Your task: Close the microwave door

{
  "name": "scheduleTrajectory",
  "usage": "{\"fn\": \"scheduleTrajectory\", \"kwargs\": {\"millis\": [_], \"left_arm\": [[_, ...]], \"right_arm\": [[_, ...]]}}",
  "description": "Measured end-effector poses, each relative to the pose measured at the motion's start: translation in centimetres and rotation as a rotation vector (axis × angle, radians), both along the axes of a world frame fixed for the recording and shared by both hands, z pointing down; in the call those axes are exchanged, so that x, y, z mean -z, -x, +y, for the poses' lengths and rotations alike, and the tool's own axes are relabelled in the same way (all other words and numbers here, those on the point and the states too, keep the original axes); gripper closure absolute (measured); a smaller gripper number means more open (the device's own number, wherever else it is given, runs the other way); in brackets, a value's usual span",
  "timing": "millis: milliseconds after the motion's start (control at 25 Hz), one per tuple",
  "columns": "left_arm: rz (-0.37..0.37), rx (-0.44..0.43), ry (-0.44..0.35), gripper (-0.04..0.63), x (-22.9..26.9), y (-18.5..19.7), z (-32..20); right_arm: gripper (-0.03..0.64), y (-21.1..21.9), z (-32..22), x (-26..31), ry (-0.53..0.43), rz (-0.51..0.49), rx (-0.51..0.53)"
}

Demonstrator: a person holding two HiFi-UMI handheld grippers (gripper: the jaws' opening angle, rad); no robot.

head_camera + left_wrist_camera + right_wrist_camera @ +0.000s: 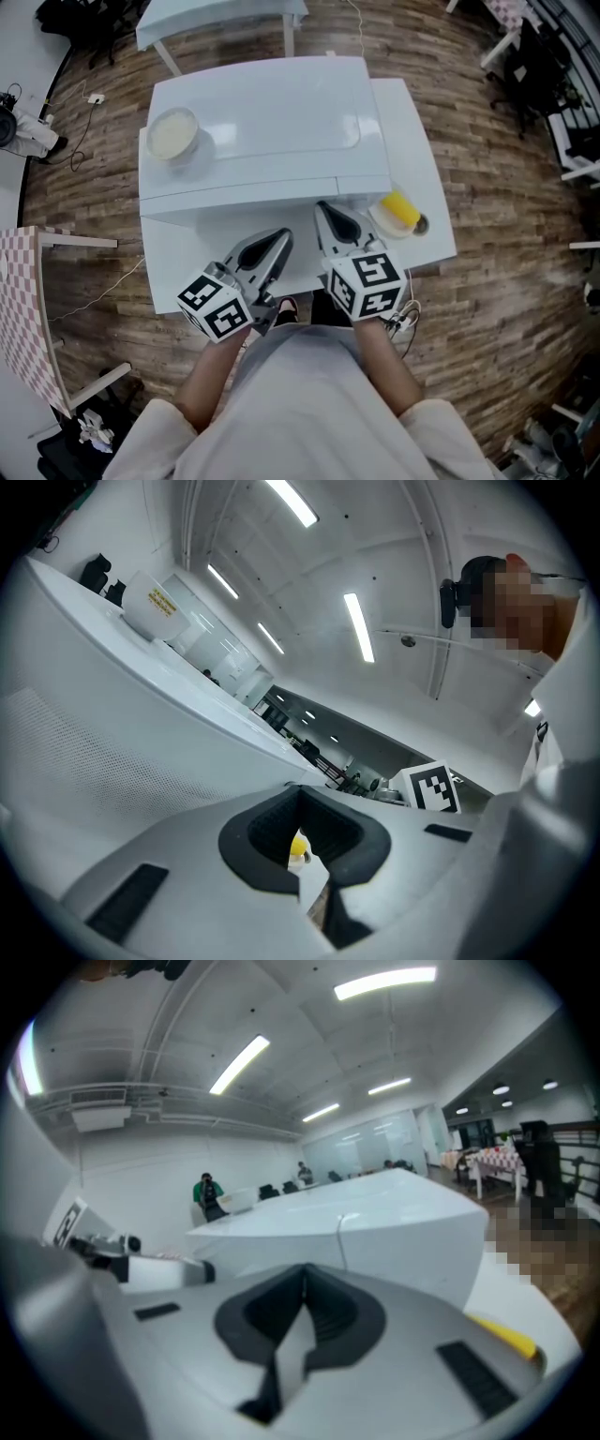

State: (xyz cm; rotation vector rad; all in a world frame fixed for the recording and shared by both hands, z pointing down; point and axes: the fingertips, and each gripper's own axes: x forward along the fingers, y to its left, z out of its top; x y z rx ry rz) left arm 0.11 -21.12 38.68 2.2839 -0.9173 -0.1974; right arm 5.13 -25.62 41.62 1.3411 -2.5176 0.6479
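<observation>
A white microwave [262, 122] stands on a white table [178, 262], seen from above. Its door [234, 195] lies flush with the front. In the left gripper view the perforated door face [84, 752] fills the left side. In the right gripper view the microwave [375, 1227] shows a seam between door and side panel. My left gripper [281, 236] is shut and empty, just in front of the door. My right gripper [325, 208] is shut and empty too, its tip close to the front's right part. Both grippers, left [300, 794] and right [303, 1274], hold nothing.
A white bowl [173, 134] sits on the microwave's top left corner. A small plate [382, 220] with a yellow object [400, 208] lies on the table at the right, beside my right gripper. More tables and chairs stand around on the wooden floor.
</observation>
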Motion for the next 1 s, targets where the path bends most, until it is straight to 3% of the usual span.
{"fn": "scheduleTrajectory", "kwargs": {"millis": [440, 1000], "left_arm": [[-0.017, 0.004, -0.002, 0.577, -0.6, -0.5, 0.8], [-0.041, -0.023, -0.064, 0.577, 1.3, -1.1, 3.6]], "right_arm": [[0.594, 0.9, 2.2, 0.7, -0.026, -0.026, 0.038], [0.594, 0.0, 6.6, 3.4, -0.086, -0.022, 0.014]]}}
